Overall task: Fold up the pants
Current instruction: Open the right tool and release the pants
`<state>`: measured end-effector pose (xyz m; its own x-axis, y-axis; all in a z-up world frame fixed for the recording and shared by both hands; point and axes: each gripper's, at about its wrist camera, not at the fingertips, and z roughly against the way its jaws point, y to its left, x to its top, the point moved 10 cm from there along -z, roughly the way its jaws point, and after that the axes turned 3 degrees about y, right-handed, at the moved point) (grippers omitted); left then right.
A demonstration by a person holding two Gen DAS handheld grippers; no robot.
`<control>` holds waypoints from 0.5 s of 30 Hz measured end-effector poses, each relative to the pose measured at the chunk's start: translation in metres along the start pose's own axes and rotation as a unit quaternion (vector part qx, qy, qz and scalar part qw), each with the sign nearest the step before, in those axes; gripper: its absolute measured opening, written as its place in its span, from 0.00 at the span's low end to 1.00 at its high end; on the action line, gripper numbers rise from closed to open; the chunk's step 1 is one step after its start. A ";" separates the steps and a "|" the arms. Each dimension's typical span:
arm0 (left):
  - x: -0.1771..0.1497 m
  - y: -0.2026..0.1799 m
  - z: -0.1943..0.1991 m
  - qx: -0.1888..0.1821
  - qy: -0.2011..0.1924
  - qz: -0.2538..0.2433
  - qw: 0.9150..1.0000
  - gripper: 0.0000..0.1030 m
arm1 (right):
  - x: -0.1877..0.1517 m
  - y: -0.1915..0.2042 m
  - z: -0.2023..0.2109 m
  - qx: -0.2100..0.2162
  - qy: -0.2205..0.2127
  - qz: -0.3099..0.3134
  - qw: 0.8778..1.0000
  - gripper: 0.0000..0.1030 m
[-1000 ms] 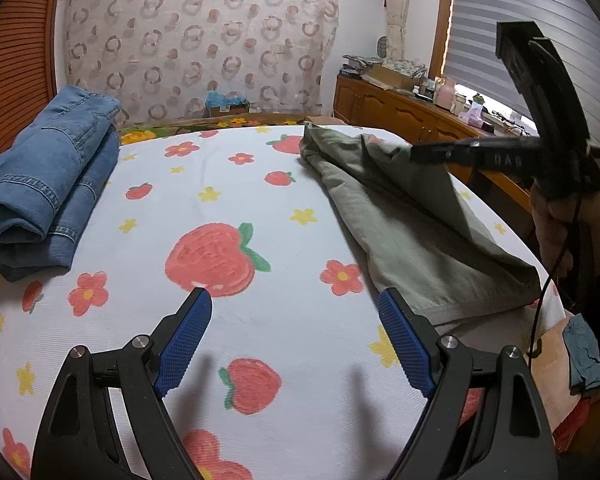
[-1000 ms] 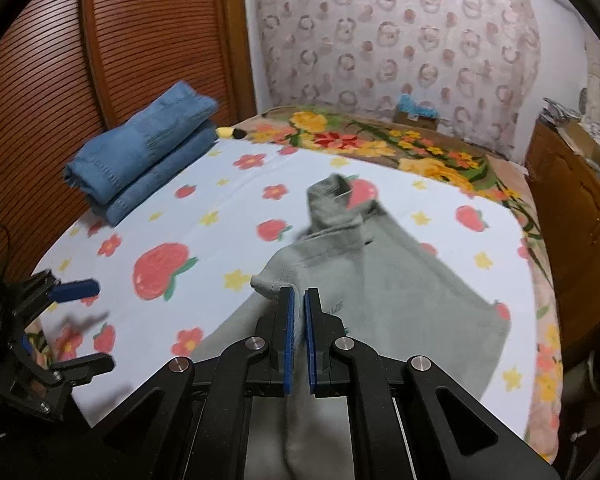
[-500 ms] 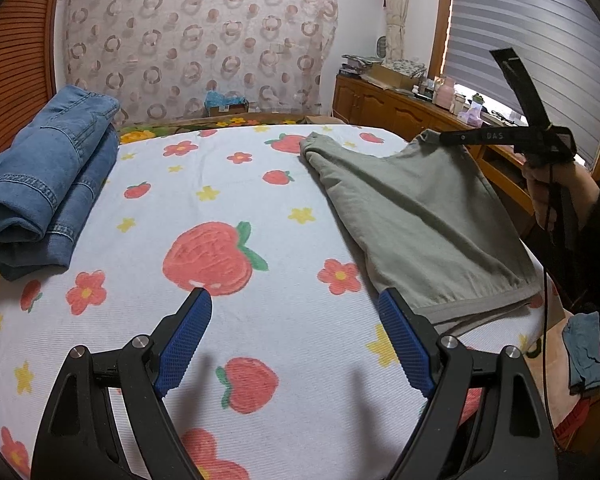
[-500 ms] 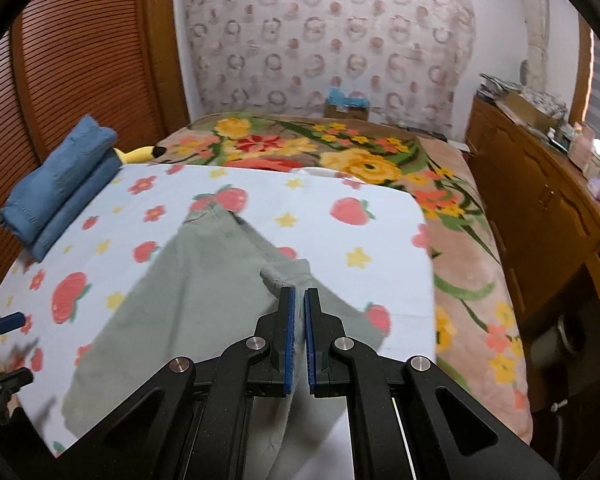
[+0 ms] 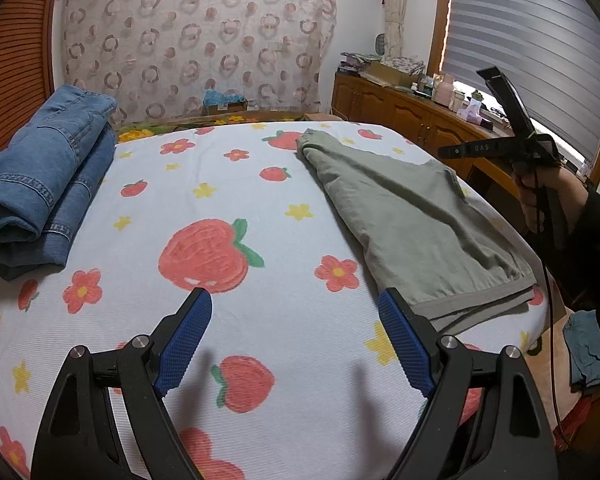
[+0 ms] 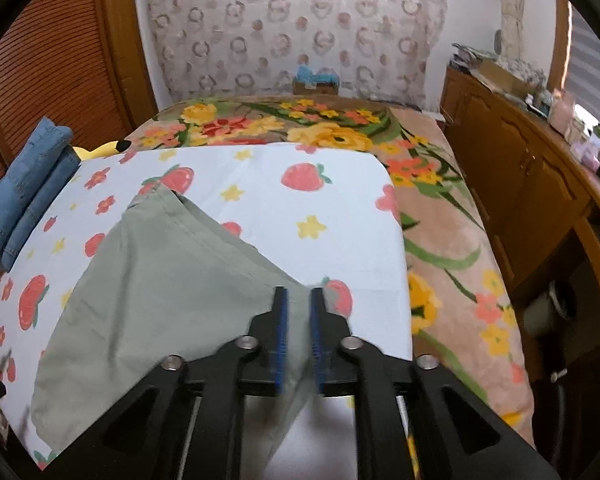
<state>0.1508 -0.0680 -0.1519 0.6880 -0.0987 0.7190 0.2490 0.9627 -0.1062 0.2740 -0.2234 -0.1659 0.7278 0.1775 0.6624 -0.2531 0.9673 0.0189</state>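
- The right gripper (image 6: 298, 320) has just been parting its jaws; a narrow gap shows, with a blurred corner of the green pants (image 6: 160, 280) between the pads, apparently no longer pinched.
- The left gripper (image 5: 296, 344) stands wide open over the strawberry sheet (image 5: 220, 184), empty.
- Only the left view shows the person's hand (image 5: 540, 196); only the right view shows the floral blanket (image 6: 440, 220).
- Folded jeans (image 5: 48, 176) lie far left.

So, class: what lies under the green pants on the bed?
The green pants lie on the strawberry-print sheet, which shows all around them. A strawberry peeks out at their far edge; whatever print lies beneath the cloth is covered.
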 end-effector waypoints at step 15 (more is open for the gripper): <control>-0.003 -0.012 -0.006 -0.010 0.008 -0.013 1.000 0.84 | -0.039 0.013 0.021 0.032 0.010 0.024 0.999 0.29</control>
<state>0.1496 -0.0807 -0.1568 0.6926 -0.1273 0.7101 0.2806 0.9543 -0.1026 0.2294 -0.2213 -0.1758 0.7263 0.2284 0.6483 -0.3283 0.9439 0.0352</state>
